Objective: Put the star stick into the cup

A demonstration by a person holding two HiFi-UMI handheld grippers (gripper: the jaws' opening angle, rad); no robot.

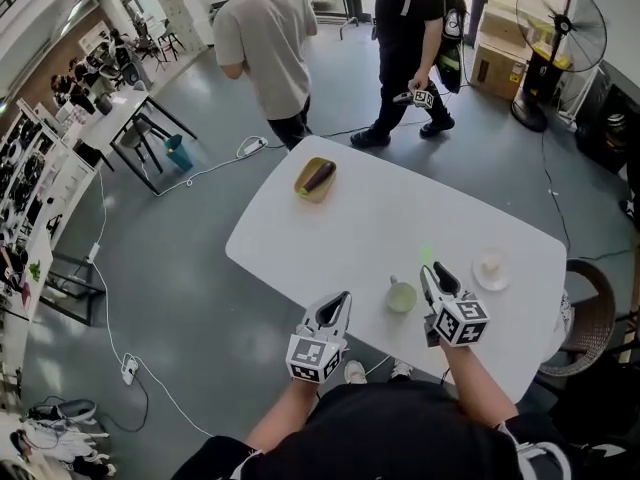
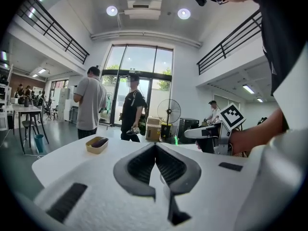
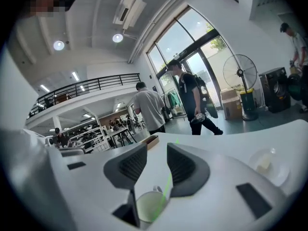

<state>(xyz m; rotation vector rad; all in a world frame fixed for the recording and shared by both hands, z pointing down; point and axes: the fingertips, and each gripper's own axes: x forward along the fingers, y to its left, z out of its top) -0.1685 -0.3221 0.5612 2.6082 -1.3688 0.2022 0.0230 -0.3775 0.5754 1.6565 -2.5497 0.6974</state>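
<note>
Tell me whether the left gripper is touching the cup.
Apart. The head view shows bare table between the left gripper and the cup, which stands nearer the right gripper.

My left gripper [image 2: 155,149] holds its jaws together over the white counter [image 2: 67,160]. A yellow tray [image 2: 96,145] sits left, and the right gripper [image 2: 190,134] is on the right.

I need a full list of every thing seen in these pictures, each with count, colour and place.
table: one, white, room centre
cup: one, pale green, near table edge, by the right gripper
star stick: one, green, leaning in the cup
tray: one, yellow, far table end, holding a dark object
plate: one, white, right of the cup
fan: one, black, far right
people: two close, grey shirt and black clothes, beyond the table; others farther
left gripper: one, white, jaws together, empty
right gripper: one, white, jaws apart, empty
</note>
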